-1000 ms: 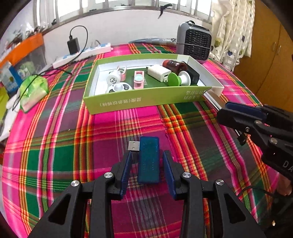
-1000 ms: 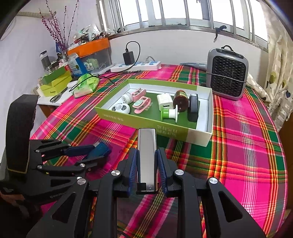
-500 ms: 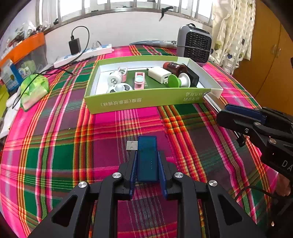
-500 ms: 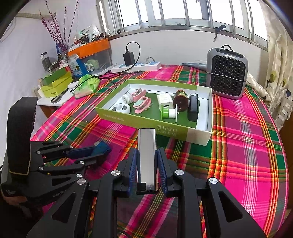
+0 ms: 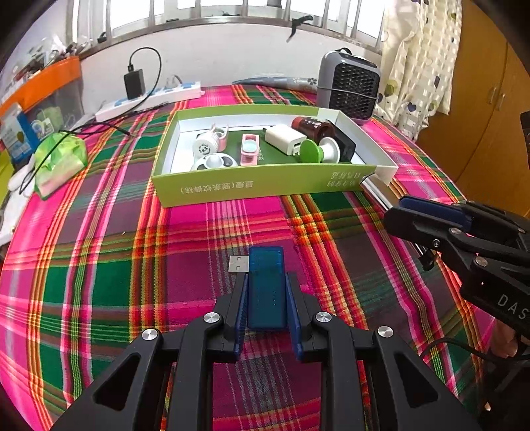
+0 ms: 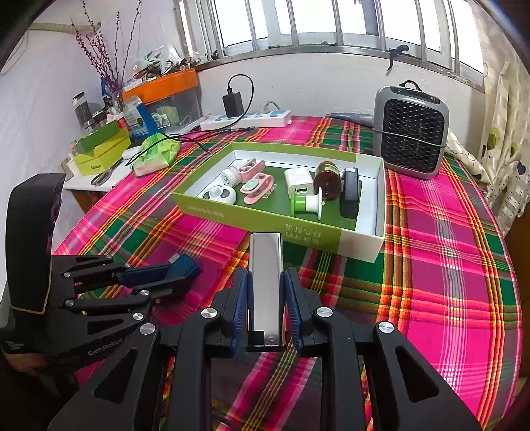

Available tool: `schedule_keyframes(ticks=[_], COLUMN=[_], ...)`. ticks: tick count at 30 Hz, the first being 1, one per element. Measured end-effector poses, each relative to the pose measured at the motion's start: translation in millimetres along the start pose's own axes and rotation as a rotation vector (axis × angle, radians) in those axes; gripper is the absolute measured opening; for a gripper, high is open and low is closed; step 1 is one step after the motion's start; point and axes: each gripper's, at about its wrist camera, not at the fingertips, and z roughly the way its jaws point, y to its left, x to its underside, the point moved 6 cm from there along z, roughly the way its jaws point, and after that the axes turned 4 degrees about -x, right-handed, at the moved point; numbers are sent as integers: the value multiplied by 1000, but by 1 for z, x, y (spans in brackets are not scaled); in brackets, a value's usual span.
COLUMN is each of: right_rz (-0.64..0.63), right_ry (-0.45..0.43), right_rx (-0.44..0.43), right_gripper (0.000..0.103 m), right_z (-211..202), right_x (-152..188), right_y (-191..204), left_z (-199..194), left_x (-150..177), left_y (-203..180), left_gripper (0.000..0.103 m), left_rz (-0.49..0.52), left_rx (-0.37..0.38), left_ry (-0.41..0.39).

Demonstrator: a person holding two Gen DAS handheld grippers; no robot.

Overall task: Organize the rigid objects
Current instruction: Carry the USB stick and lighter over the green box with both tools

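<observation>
In the left wrist view, the left gripper (image 5: 266, 295) is pinching a blue USB device (image 5: 267, 285) at lower centre, plaid cloth (image 5: 99, 258) lying open up to the green tray (image 5: 258, 185), while in the right wrist view the right gripper (image 6: 265, 293) is clamping a silver bar (image 6: 266, 281) just below the tray's near edge.

Barred window (image 6: 331, 23) bright with daylight; white wall (image 6: 314, 86); wooden cabinet (image 5: 480, 126); patterned curtain (image 5: 417, 59).

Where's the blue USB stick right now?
The blue USB stick sits clamped in the left gripper, on the plaid tablecloth before the green box.
</observation>
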Motion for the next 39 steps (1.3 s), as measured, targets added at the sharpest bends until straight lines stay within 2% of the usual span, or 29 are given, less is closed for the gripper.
schedule_keyframes(ticks=[17, 39], right_rz=[-4, -12], right_ry=[-19, -62], right_rx=[1, 15], right_gripper=[24, 24], right_z=[-5, -10], right_x=[-3, -37], right_y=[3, -4], left_z=[-19, -29], left_x=[-9, -57], left_y=[1, 12], left_gripper=[21, 21], left_rz=[-2, -19], left_rx=[2, 0], left_ry=[-49, -129])
